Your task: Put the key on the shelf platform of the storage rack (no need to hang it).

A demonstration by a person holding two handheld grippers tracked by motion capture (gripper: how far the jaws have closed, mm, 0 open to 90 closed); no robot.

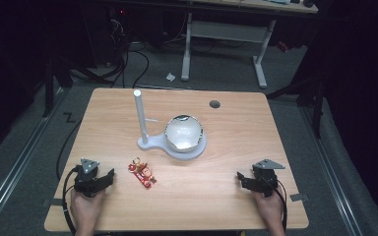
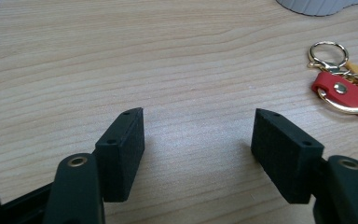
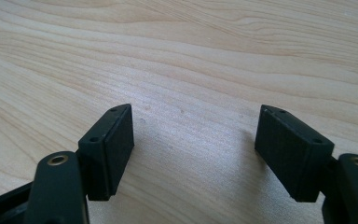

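Keychain just right of open left gripper, apart

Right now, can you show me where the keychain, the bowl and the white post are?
keychain [image 1: 142, 174], high view, on its red middle part.
bowl [image 1: 183, 132], high view, on the inside of its white hollow.
white post [image 1: 140, 115], high view, halfway up its upright shaft.
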